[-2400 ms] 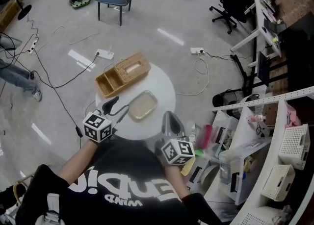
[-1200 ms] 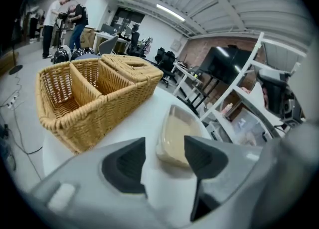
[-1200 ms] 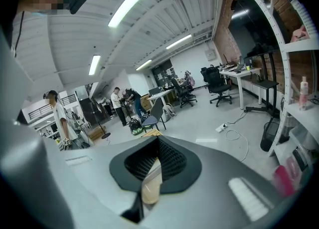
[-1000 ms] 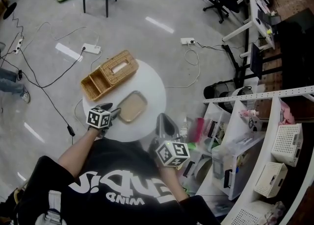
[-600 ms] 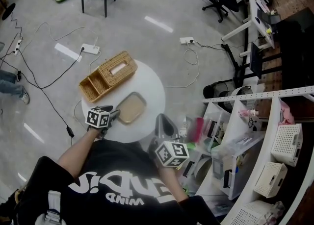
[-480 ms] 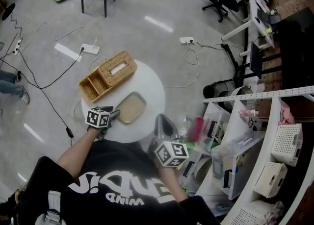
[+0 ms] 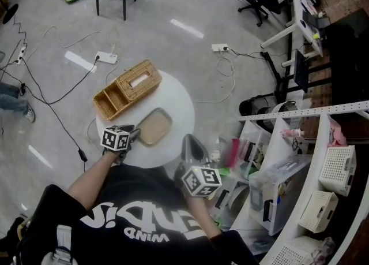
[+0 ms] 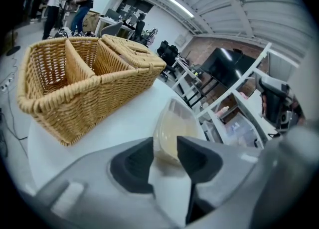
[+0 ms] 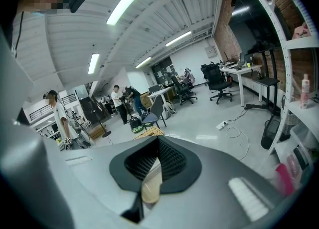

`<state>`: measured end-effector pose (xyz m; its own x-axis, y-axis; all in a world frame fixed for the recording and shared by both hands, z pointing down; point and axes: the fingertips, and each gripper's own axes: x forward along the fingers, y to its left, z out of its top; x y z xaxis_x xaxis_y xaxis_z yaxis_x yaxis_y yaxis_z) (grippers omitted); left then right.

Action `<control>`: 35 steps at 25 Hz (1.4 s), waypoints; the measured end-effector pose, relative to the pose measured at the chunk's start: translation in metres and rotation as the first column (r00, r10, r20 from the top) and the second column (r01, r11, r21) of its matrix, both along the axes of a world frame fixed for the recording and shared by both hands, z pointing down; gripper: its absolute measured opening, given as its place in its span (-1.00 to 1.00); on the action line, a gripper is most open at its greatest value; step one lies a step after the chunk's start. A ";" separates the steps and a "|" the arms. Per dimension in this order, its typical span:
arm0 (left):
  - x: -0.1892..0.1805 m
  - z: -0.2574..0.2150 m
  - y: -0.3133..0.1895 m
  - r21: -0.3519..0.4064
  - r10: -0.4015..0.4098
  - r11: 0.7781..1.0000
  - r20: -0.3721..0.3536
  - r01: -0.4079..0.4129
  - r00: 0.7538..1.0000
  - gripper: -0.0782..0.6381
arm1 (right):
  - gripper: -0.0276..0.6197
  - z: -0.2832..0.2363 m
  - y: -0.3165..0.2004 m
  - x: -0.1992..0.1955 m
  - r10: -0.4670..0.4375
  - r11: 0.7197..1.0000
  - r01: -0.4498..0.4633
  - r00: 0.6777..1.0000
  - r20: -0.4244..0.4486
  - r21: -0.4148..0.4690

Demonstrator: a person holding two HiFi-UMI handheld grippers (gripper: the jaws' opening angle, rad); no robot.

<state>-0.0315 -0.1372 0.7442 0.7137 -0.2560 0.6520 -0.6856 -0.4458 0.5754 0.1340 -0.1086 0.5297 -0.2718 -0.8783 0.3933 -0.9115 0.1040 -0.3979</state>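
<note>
Fingers (image 8: 130,165) of the left gripper (image 8: 165,149) clamp a shallow beige plastic container's (image 8: 177,128) rim.
Right gripper's (image 9: 156,159) fingers are together; a woven wicker basket (image 8: 84,86) sits nearby on the round white surface (image 8: 122,123).

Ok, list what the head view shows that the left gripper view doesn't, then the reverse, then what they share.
Head view only: the right hand-held gripper, the person's black shirt, and the marker cube on the left hand-held gripper.
Left gripper view only: that gripper's jaws seen close up, closed on the near corner of the shallow container, and people standing far behind.
Both: the wicker basket, the container and the white table.
</note>
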 end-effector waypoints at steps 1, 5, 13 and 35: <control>-0.001 -0.001 0.000 0.005 0.002 1.000 0.001 -0.002 1.000 -0.37 | -0.92 0.000 0.000 -0.001 0.000 1.000 0.000 1.000 0.001 0.000; -0.001 -0.007 -0.003 0.028 0.004 1.000 0.004 -0.004 1.000 -0.40 | -0.92 -0.001 0.001 -0.003 -0.004 1.000 0.004 1.000 0.001 0.003; -0.002 -0.018 -0.002 0.054 -0.002 0.999 -0.007 0.003 1.000 -0.53 | -0.92 -0.002 0.005 -0.007 -0.006 1.000 0.006 1.000 0.003 0.011; 0.018 -0.140 -0.034 0.321 -0.025 0.945 -0.137 0.068 0.990 -0.66 | -0.92 -0.019 0.022 -0.008 0.007 0.998 -0.008 1.000 0.020 0.058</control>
